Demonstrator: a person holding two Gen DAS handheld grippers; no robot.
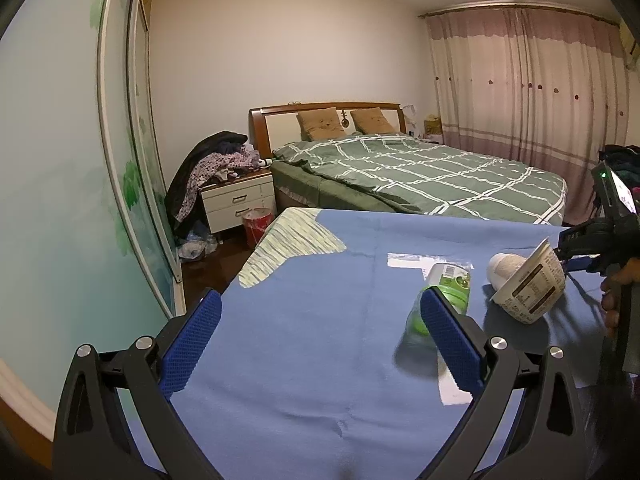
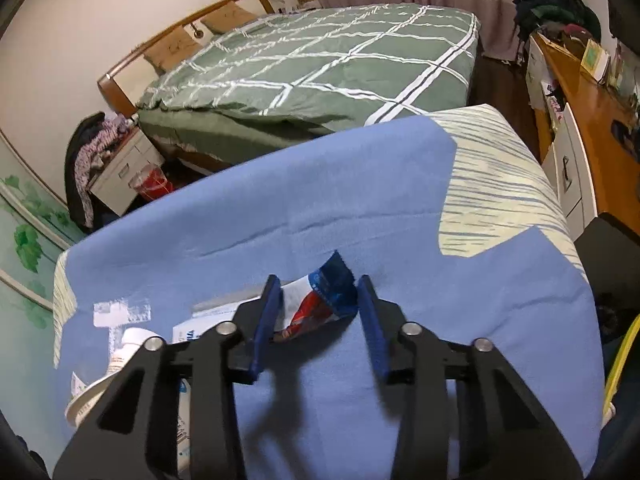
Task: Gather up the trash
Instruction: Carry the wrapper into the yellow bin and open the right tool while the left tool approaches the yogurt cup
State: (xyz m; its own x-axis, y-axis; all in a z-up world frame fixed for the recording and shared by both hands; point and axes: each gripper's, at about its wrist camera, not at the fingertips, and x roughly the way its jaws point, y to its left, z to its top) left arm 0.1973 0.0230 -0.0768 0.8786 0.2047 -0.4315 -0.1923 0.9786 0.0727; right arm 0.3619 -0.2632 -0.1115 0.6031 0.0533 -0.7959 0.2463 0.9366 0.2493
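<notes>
Trash pickup barely begun: the litter sits on the blue cloth (image 2: 360, 208).

Right gripper (image 2: 318, 320) straddles the crumpled wrapper (image 2: 320, 300), unclenched; left gripper (image 1: 320, 320) is released; bottle (image 1: 444, 284) and paper cup (image 1: 528, 292) wait at its two o'clock.

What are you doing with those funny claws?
A person is picking up trash off a table covered with a blue cloth. The right claw has a crumpled red, white and blue wrapper between its fingers, one finger touching it, the other not. The left claw is open and empty. A green bottle and a tipped paper cup are still lying there.
</notes>
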